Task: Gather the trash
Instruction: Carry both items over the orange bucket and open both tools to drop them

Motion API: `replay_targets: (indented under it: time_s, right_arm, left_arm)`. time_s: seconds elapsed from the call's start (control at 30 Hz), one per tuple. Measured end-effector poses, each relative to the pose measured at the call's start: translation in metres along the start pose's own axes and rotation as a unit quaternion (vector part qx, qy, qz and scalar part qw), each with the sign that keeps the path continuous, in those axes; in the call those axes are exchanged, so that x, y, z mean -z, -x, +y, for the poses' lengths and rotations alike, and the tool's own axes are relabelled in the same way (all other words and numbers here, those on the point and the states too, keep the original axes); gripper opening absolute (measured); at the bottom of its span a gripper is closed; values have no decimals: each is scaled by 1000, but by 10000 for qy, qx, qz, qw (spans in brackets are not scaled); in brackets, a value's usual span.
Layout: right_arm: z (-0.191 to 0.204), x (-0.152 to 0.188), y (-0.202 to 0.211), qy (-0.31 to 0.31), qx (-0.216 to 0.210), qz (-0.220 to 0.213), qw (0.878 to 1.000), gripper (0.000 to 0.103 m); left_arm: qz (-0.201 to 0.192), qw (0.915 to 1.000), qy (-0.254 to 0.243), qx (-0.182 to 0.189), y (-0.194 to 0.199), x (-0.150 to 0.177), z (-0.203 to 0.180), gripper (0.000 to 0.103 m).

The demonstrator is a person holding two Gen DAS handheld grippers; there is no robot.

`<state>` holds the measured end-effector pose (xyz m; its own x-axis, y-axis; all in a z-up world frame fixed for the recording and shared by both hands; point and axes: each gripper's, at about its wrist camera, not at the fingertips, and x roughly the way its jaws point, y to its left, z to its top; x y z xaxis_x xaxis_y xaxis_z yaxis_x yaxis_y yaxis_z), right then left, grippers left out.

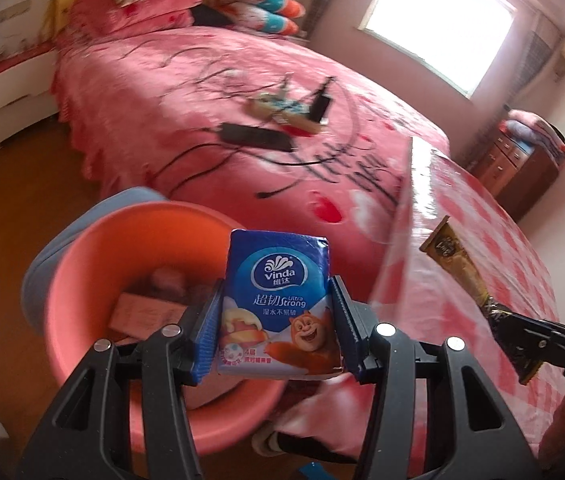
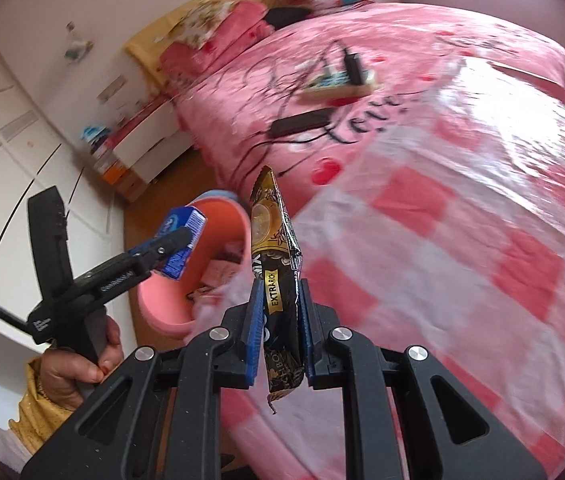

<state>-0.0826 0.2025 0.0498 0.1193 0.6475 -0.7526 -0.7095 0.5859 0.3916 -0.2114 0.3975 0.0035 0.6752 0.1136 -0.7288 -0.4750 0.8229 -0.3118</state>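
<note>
A blue Vinda tissue pack (image 1: 278, 304), printed with a cartoon bear, sits clamped between the left gripper (image 1: 278, 316) pads, held over the pink basin (image 1: 82, 280) at seven o'clock. The right gripper (image 2: 280, 320) pinches a black-and-gold coffee sachet (image 2: 276, 248) standing upright, above the checked cloth (image 2: 462, 260). The basin holds paper scraps. At twelve o'clock, the pink bed (image 1: 210, 92) carries black cables and a power strip (image 1: 256, 136).

Bright window (image 1: 438, 20) glare; motion blur; fisheye edges.
</note>
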Motion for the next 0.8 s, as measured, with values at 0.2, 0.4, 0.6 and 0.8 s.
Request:
replay_targets:
  time_s: [0.2, 0.4, 0.6, 0.8]
  right_arm:
    - [35, -13, -34, 353, -224, 292, 9987, 18]
    - [61, -24, -69, 487, -406, 533, 9966, 18]
    - [75, -26, -84, 611, -487, 572, 9953, 21]
    - [67, -24, -91, 406, -411, 578, 9967, 66]
  left_arm:
    - [50, 9989, 407, -208, -4, 4, 41, 52]
    - [181, 9973, 643, -300, -14, 14, 66, 52]
    - [259, 9956, 818, -366, -21, 20, 82, 52]
    - [401, 9919, 1092, -501, -28, 24, 97, 70]
